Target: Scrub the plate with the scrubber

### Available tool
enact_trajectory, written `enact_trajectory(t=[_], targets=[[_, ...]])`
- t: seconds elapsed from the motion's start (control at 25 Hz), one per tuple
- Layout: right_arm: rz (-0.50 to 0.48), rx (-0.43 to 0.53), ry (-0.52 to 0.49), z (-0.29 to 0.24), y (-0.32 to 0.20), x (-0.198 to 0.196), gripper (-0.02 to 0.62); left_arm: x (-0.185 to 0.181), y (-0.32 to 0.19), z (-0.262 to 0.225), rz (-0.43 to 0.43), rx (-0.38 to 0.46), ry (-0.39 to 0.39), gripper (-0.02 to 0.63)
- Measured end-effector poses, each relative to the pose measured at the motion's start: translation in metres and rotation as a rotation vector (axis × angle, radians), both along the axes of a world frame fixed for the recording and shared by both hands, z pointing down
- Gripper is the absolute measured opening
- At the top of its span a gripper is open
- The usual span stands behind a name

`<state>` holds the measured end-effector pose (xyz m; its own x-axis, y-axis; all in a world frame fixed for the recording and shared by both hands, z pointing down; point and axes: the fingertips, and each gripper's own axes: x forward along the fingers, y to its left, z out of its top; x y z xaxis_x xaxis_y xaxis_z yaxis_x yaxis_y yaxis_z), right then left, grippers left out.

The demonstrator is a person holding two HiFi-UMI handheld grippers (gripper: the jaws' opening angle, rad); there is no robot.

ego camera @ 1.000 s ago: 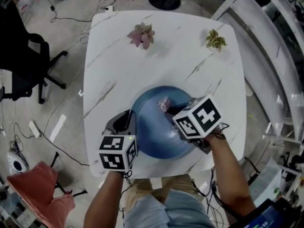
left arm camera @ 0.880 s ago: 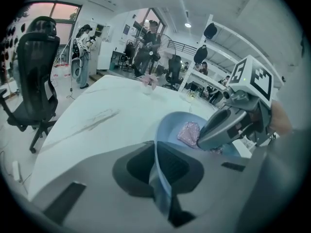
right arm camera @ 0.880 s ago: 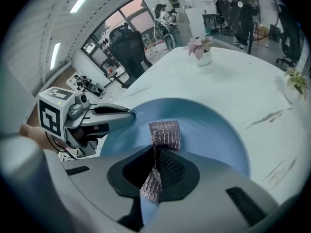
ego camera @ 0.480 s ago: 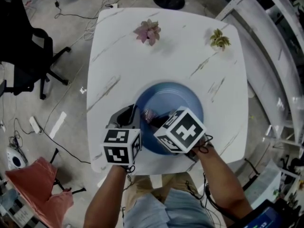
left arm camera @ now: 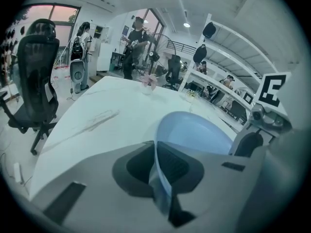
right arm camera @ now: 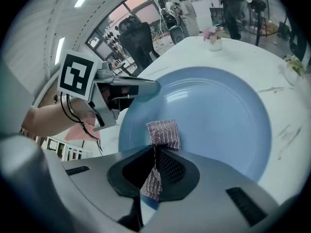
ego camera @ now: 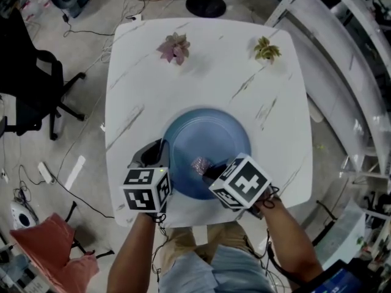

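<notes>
A big blue plate (ego camera: 208,140) lies on the white marble table (ego camera: 201,78), near its front edge. My left gripper (ego camera: 164,159) is shut on the plate's left rim (left arm camera: 160,178), which runs edge-on between its jaws. My right gripper (ego camera: 206,168) is shut on a small silvery mesh scrubber (right arm camera: 163,134). The scrubber (ego camera: 200,163) rests on the plate's front-left inner surface (right arm camera: 218,110). In the right gripper view the left gripper (right arm camera: 141,87) shows at the plate's far rim.
Two small potted plants stand at the table's far side, a pink one (ego camera: 175,46) and a green one (ego camera: 265,49). A black office chair (ego camera: 30,84) is left of the table. White shelving (ego camera: 348,72) runs along the right. Cables lie on the floor.
My right gripper has dragged the scrubber from the plate's middle toward its front-left part. The left gripper keeps its hold on the rim.
</notes>
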<state>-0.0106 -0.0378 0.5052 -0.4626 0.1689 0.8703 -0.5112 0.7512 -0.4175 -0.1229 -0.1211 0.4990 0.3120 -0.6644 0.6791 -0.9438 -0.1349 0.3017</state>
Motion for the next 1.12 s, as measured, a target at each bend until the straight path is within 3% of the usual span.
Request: enact_trajectory(t=[0.24, 0.48, 0.84, 0.96, 1.12], targets=[[0.085, 0.063, 0.052, 0.000, -0.029, 0.038, 0.037, 0.001, 0.000, -0.001, 0.009, -0.006, 0.005, 0.021], [0.130, 0.141, 0.058, -0.001, -0.069, 0.046, 0.038, 0.003, 0.002, -0.001, 0.014, 0.000, -0.003, 0.023], [0.050, 0.196, 0.005, -0.004, -0.081, 0.005, 0.037, 0.003, 0.000, 0.000, -0.011, -0.015, 0.011, 0.023], [-0.001, 0.170, -0.036, -0.004, -0.057, -0.018, 0.037, 0.002, 0.001, 0.001, -0.013, -0.021, 0.016, 0.023], [-0.060, 0.086, -0.096, -0.004, -0.013, -0.042, 0.037, 0.001, -0.002, 0.002, -0.038, -0.049, 0.087, 0.020]])
